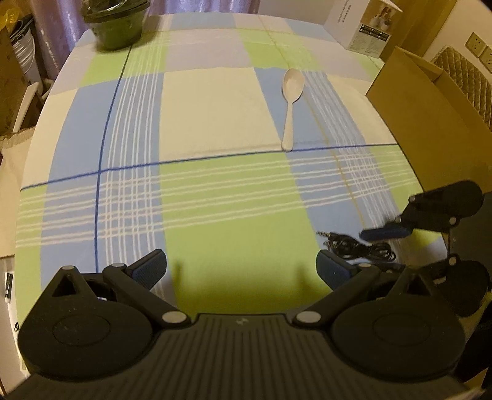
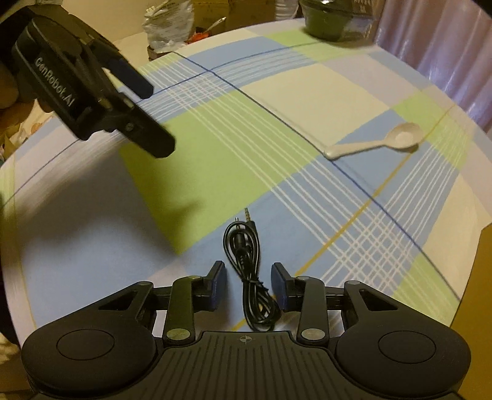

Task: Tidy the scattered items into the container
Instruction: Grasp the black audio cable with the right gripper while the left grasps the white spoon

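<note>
Left tool (image 1: 241,270) spread wide, nothing between the pads, hanging over a green patch of the checked cloth on the tabletop (image 1: 215,197). Right tool (image 2: 248,284) also spread, pads apart on either side of the black audio cable (image 2: 246,246); cable lies coiled and tied on the cloth, running between the fingers, plugs pointing away from the tool, no contact visible with either pad. In the left wrist view the same cable sits at lower right just beside the right tool's blue pad. White spoon (image 1: 290,104) lies flat further out on the cloth, well apart from both tools, bowl facing up. Cardboard box (image 1: 412,117) stands at the right edge of the tabletop, near the spoon. Dark bowl (image 1: 115,26) at the far left corner.
</note>
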`<act>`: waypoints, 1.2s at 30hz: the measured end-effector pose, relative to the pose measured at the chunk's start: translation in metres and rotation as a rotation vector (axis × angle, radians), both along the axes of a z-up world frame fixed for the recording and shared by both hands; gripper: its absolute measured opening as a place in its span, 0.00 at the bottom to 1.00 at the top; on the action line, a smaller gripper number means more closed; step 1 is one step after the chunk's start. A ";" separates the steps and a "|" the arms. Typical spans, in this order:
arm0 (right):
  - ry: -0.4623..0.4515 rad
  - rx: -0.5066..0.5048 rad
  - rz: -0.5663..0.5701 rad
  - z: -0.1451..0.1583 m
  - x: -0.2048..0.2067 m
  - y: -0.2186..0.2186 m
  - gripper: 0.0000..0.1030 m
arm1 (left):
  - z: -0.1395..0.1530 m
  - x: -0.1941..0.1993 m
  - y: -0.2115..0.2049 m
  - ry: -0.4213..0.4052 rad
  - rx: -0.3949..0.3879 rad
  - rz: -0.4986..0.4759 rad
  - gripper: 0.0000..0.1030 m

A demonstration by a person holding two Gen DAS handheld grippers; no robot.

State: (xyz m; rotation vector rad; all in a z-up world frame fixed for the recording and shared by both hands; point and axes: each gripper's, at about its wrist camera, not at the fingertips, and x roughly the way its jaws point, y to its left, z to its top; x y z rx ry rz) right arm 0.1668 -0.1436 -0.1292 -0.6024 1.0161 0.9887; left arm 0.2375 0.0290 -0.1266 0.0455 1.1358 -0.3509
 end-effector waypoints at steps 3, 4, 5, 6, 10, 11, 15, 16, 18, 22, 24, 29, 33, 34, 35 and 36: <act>0.014 0.009 -0.013 0.000 0.003 -0.004 0.23 | 0.001 0.006 -0.003 -0.006 -0.006 -0.009 0.99; 0.014 0.010 -0.016 -0.001 0.005 -0.004 0.19 | 0.001 0.007 -0.005 -0.008 -0.004 -0.013 0.99; 0.021 0.013 -0.023 0.000 0.006 -0.005 0.18 | 0.001 0.009 -0.006 -0.010 0.001 -0.014 0.99; 0.026 0.016 -0.031 0.000 0.006 -0.005 0.18 | 0.001 0.011 -0.008 -0.011 0.006 -0.016 0.99; 0.014 0.054 -0.103 0.005 0.009 -0.012 0.17 | -0.001 0.017 -0.013 -0.019 0.009 -0.032 0.99; 0.013 0.071 -0.143 0.007 0.012 -0.016 0.17 | -0.001 0.019 -0.015 -0.022 0.012 -0.043 0.99; -0.001 0.130 -0.300 0.021 0.031 -0.030 0.17 | 0.000 0.035 -0.029 -0.051 0.039 -0.107 0.99; -0.004 0.140 -0.335 0.023 0.037 -0.032 0.17 | 0.000 0.040 -0.033 -0.061 0.040 -0.120 0.99; -0.013 0.156 -0.414 0.028 0.053 -0.035 0.17 | 0.001 0.053 -0.041 -0.081 0.034 -0.139 0.98; -0.003 0.189 -0.565 0.036 0.087 -0.043 0.17 | 0.002 0.082 -0.060 -0.110 0.009 -0.172 0.93; -0.011 0.188 -0.599 0.038 0.102 -0.042 0.17 | 0.003 0.097 -0.070 -0.125 0.017 -0.192 0.92; -0.042 0.193 -0.649 0.042 0.131 -0.038 0.17 | 0.002 0.131 -0.092 -0.169 0.011 -0.224 0.89; -0.052 0.205 -0.698 0.043 0.147 -0.044 0.17 | -0.005 0.154 -0.104 -0.181 -0.015 -0.201 0.89; -0.052 0.206 -0.708 0.042 0.151 -0.044 0.17 | -0.007 0.158 -0.108 -0.186 -0.015 -0.200 0.88; -0.051 0.207 -0.715 0.040 0.154 -0.044 0.17 | -0.010 0.162 -0.111 -0.192 -0.016 -0.203 0.86; -0.050 0.207 -0.721 0.039 0.157 -0.045 0.17 | -0.012 0.165 -0.113 -0.192 -0.018 -0.204 0.83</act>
